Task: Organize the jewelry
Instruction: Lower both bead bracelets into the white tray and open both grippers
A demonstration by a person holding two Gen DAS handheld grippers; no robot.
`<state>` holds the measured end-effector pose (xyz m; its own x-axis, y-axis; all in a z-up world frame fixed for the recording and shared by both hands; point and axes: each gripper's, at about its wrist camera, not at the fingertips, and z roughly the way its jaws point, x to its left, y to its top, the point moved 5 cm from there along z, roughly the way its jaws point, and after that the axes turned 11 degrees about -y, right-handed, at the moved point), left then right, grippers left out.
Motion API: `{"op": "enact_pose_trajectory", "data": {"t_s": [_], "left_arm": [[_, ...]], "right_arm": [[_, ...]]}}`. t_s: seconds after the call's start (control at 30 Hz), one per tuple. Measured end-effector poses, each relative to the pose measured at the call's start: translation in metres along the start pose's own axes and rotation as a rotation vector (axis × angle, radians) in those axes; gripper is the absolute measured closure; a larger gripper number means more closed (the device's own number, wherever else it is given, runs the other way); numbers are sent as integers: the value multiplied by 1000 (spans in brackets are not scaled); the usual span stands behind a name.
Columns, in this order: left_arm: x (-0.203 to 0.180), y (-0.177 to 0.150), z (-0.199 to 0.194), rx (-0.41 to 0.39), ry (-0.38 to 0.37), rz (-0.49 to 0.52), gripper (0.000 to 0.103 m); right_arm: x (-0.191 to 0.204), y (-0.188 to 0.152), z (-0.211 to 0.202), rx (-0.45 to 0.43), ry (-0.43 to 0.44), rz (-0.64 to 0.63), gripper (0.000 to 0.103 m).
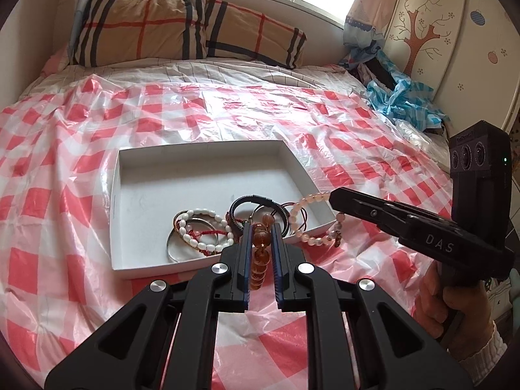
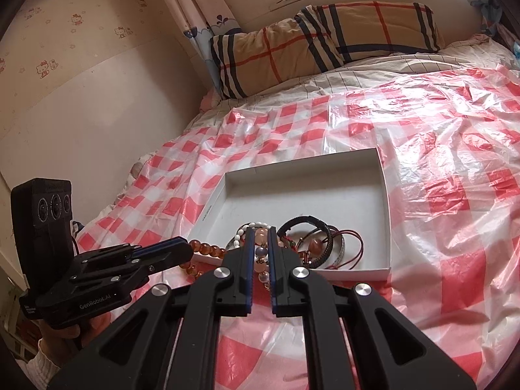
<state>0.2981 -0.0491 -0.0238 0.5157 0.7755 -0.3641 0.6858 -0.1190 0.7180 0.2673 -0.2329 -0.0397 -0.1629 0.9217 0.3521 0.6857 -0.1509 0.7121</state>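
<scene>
Amber bracelet (image 1: 260,253) pinched in left hand-held gripper (image 1: 261,230) (above box rim).

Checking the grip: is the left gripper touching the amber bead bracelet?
Touching. The left wrist view shows the left gripper pinching the amber bead bracelet.

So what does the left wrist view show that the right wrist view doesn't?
Only the left wrist view: the crumpled blue checked plastic by the tree-painted panel, and the right claw from the side, shut on the pale pink bead bracelet.

Only the right wrist view: the cartoon-cat wallpaper, and the left claw from the side, shut on the amber bead bracelet.

Both: the white box, the jewelry pile, the plaid pillow, the red checked sheet.
</scene>
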Motion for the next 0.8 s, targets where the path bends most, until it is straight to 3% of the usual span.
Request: {"op": "enact_pose_trajectory", "data": {"t_s": [0.3, 0.4, 0.47, 0.53, 0.67, 0.8], "left_arm": [[10, 29, 21, -58, 5, -3, 92], [30, 28, 36, -57, 144, -1, 92], [45, 22, 45, -10, 217, -15, 87], [52, 14, 45, 17, 233, -42, 79], [45, -6, 26, 30, 285, -25, 56], [22, -29, 0, 45, 308, -7, 47]], "right_arm": [[8, 15, 36, 12, 35, 10, 94], [0, 11, 57, 41, -65, -8, 94], [-9, 6, 64, 42, -160, -20, 72], [-11, 0, 57, 32, -194, -36, 72], [-2, -12, 27, 8, -236, -94, 61], [9, -33, -10, 6, -260, -106, 47]]}}
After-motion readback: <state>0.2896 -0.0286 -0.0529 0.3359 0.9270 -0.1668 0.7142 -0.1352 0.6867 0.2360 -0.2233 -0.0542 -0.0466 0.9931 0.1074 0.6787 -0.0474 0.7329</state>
